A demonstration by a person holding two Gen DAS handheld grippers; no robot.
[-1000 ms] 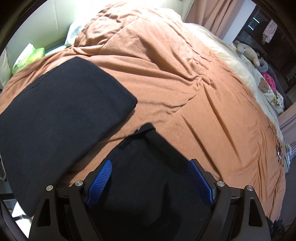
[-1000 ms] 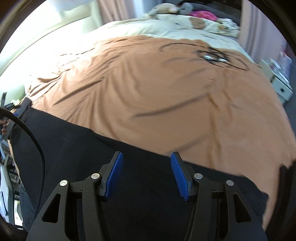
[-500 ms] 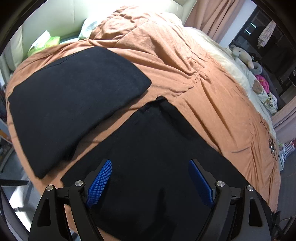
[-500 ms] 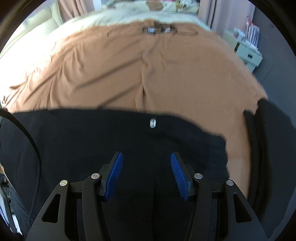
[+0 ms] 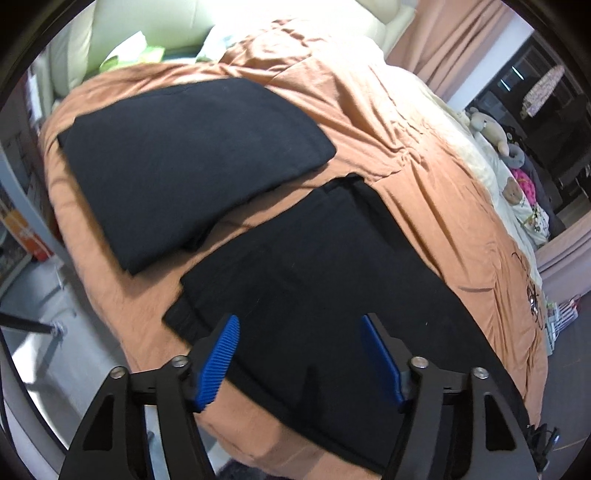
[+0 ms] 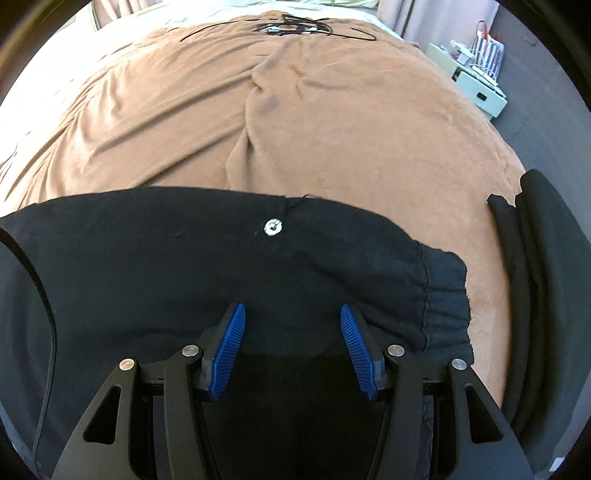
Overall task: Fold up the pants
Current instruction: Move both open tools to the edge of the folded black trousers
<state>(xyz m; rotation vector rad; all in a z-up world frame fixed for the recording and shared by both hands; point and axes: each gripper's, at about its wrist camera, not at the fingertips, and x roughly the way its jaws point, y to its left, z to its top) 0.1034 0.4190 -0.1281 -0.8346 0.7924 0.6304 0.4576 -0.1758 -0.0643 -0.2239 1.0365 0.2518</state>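
1. The bed under its wide rust-orange quilted blanket carries everything.
2. The black cotton pants lie flat along the bed's near edge, running from 10 o'clock to 4 o'clock in the left wrist view. In the right wrist view they show an elastic waistband at 3 o'clock and a small silver snap button near the far edge. They look laid out and smoothed, perhaps folded leg on leg; the crosswise folds are still to do.
3. A folded black garment rests at 11 o'clock, just beside the pants but apart. It looks finished.
4. The left gripper hangs over the pants' hem end. Its jaws have just been closing, stand moderately open and grip nothing.
5. The right gripper hovers near the waistband, jaws about half open over the cloth, empty.
6. Soft toys at 2 o'clock and a tangled black cable at 12 o'clock sit well apart, out of the way.
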